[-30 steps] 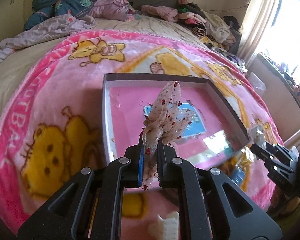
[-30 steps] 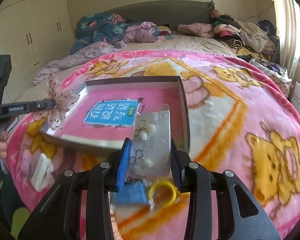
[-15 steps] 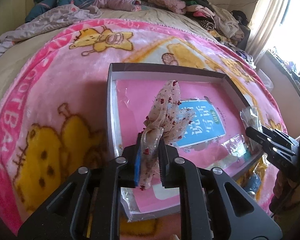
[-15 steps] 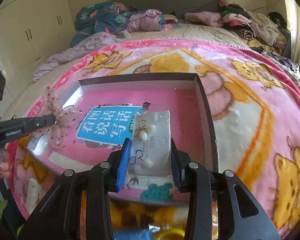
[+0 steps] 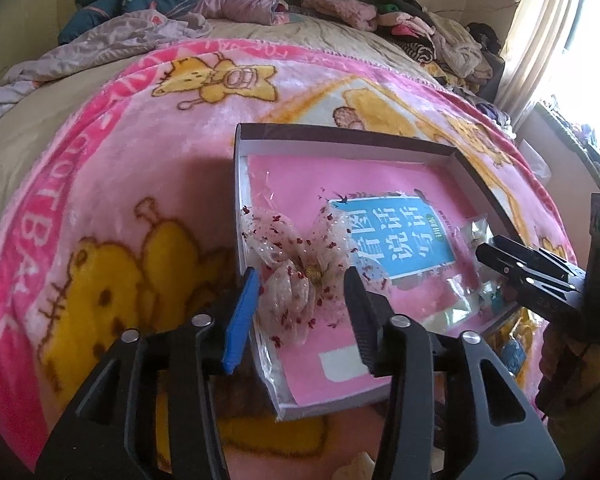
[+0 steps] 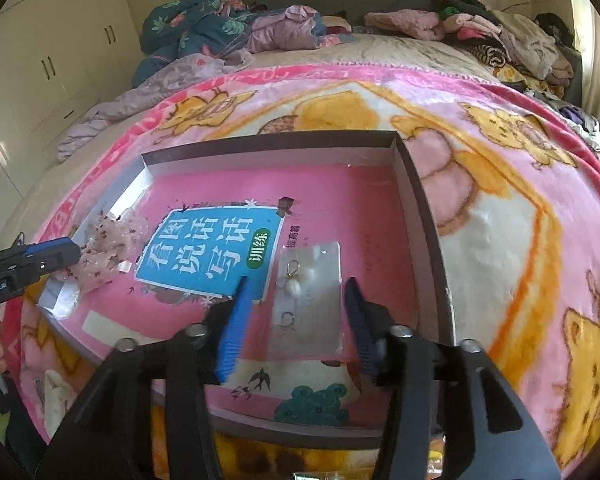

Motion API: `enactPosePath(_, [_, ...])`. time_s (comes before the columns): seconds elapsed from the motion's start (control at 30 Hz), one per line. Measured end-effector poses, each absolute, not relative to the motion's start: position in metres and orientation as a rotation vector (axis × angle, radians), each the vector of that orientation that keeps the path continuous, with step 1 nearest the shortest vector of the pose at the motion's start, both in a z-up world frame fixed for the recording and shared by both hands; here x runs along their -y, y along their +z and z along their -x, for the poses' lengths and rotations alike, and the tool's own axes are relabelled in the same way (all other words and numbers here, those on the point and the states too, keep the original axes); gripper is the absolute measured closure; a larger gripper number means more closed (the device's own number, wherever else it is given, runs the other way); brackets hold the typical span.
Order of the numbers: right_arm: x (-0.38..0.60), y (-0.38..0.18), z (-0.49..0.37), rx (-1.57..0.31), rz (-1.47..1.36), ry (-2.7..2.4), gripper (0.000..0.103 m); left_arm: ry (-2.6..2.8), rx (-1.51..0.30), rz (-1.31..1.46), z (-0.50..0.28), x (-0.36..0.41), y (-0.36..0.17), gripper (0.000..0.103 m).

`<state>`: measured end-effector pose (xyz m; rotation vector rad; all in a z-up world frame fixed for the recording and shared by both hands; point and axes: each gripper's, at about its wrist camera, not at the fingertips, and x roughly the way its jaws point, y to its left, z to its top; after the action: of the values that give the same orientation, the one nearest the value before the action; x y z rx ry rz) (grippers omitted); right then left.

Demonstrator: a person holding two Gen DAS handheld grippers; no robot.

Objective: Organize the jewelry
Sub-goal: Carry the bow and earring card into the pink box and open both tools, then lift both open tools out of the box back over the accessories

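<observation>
A shallow grey box [image 5: 340, 136] lined with a pink book cover lies on the bed; it also shows in the right wrist view [image 6: 420, 200]. A sheer bow with red specks [image 5: 300, 256] lies in the box's near left corner, between the fingers of my open left gripper [image 5: 300, 284]. It also shows in the right wrist view [image 6: 108, 244]. A clear packet of pearl earrings [image 6: 308, 300] lies flat in the box between the fingers of my open right gripper [image 6: 296, 292]. The right gripper also shows in the left wrist view [image 5: 484, 250].
A pink cartoon blanket [image 6: 500, 220] covers the bed. Piled clothes [image 6: 500, 44] and bedding [image 6: 204, 36] lie at the far end. Small items, a white clip [image 6: 56, 396] among them, lie by the box's near edge.
Both grippers came down over the box and opened. The bow dropped from the left gripper into the box; the earring packet dropped from the right gripper onto the pink lining.
</observation>
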<state>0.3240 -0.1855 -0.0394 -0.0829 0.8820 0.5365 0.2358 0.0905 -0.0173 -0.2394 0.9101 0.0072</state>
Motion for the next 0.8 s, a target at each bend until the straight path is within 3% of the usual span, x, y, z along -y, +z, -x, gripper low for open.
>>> enactPosePath(0.13, [0.192, -0.036, -0.317, -0.878, 0.064, 0.542, 0.045, 0.008, -0.892, 0.223, -0.225, -0.086, -0.010, 0.054])
enactPosePath(0.5, [0.214, -0.007, -0.270, -0.808, 0.049, 0.559, 0.025, -0.021, -0.839, 0.235, -0.193, -0.074, 0.010, 0.045])
enactPosePath(0.8, [0.229, 0.009, -0.229, -0.777, 0.055, 0.569, 0.023, -0.036, -0.810, 0.250, -0.162, -0.066, 0.019, 0.040])
